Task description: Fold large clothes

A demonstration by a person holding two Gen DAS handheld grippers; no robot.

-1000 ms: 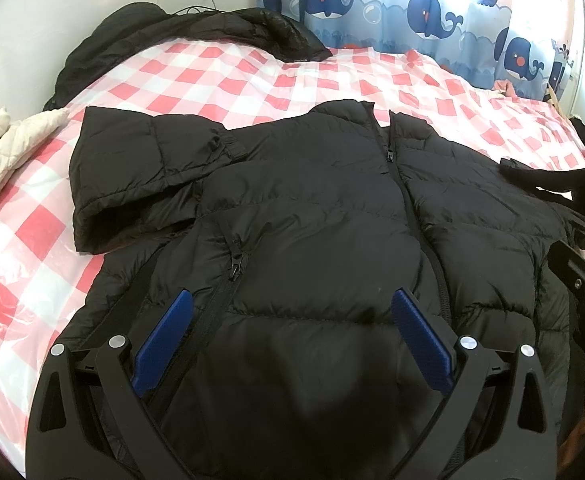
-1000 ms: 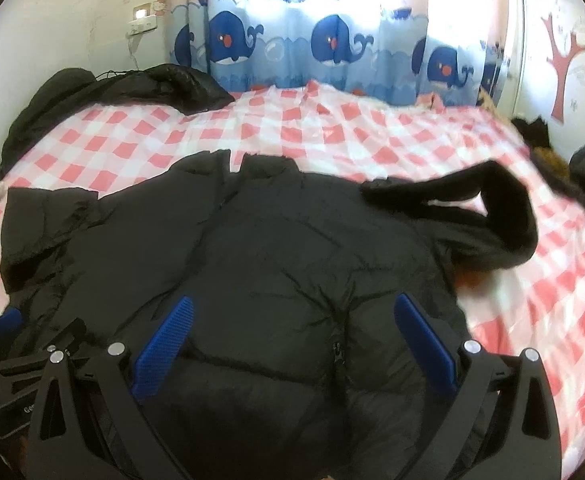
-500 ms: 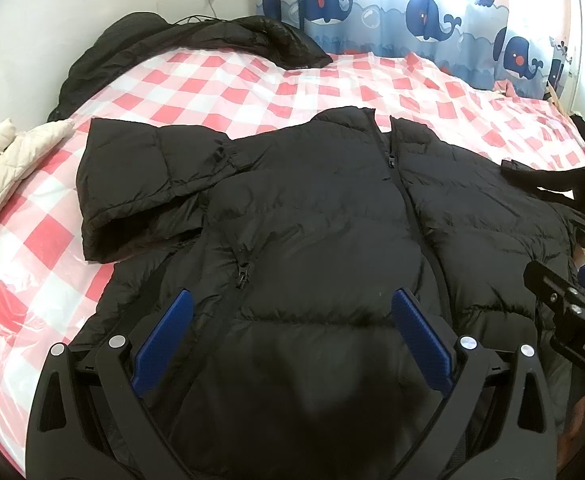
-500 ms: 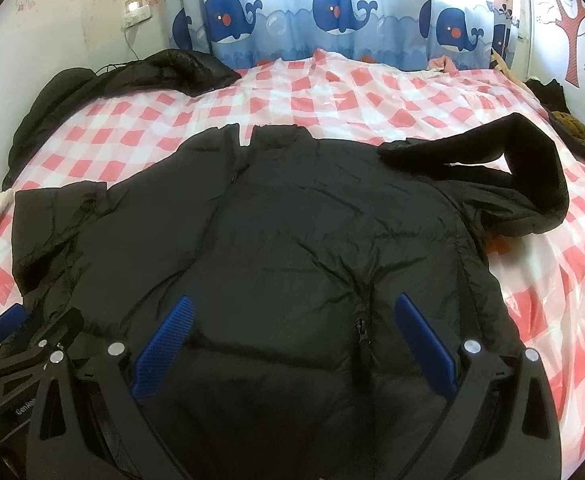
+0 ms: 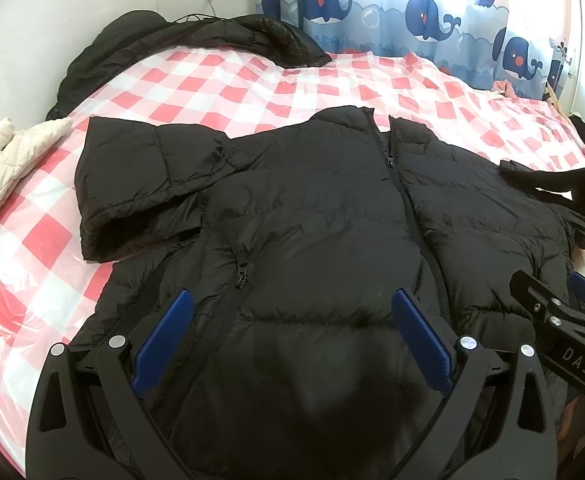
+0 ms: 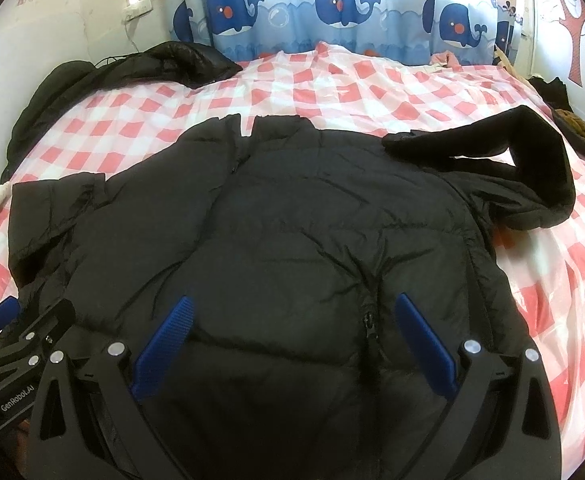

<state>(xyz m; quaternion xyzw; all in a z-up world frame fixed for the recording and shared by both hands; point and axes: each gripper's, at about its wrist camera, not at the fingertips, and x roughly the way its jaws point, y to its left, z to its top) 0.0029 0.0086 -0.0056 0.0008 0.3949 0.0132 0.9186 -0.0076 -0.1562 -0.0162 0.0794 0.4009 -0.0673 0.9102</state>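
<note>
left wrist view: black puffer jacket [image 5: 312, 216] flat, front up, on the checked bed [image 5: 220, 88]. left gripper [image 5: 292, 332] and right gripper [image 6: 292, 336] hover wide apart, holding nothing. slippery padding could slide out of a shallow pinch, and that bent sleeve [image 6: 532, 148] may bunch.

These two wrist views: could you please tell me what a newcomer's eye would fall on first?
First, the black puffer jacket spread front-up across the middle of the red-and-white checked bedspread, zipped, its left sleeve folded in. Next, the whale-print curtain glowing along the far side of the bed. In the foreground, the left gripper and right gripper hang open above the jacket's hem.
</note>
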